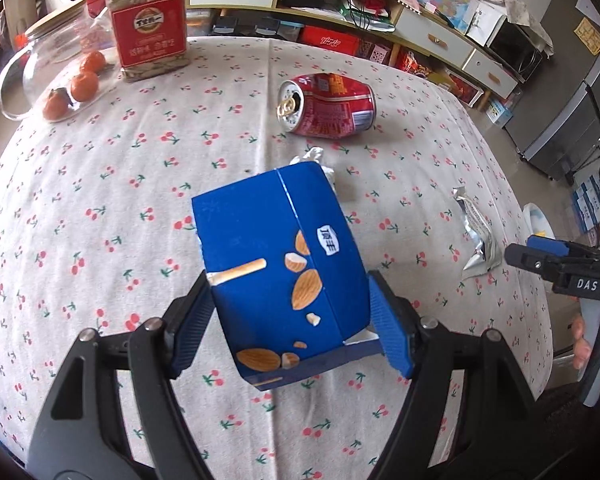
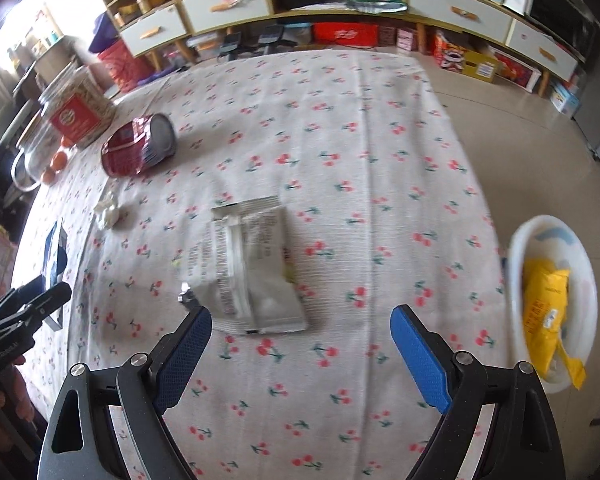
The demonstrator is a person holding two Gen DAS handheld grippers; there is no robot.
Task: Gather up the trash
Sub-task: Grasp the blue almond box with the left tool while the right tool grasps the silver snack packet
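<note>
My left gripper (image 1: 290, 280) is shut on a blue snack box (image 1: 276, 248) printed with almonds, its pads pressing both sides and the box tilted over the cherry-print tablecloth (image 1: 100, 200). Behind the box lie a crumpled white tissue (image 1: 314, 155) and a dented red can (image 1: 326, 104) on its side. A silver wrapper (image 2: 252, 268) lies flat just ahead of my right gripper (image 2: 300, 312), which hangs open over the cloth with nothing between its fingers. In the right wrist view the box (image 2: 56, 256) and the left gripper (image 2: 24, 312) show at the left edge.
A white bin (image 2: 580, 264) holding a yellow bag (image 2: 548, 312) stands on the floor off the table's right edge. At the far left stand a seed jar (image 1: 150, 24) and a glass jar (image 1: 48, 64) beside several oranges. Shelves and drawers line the back wall.
</note>
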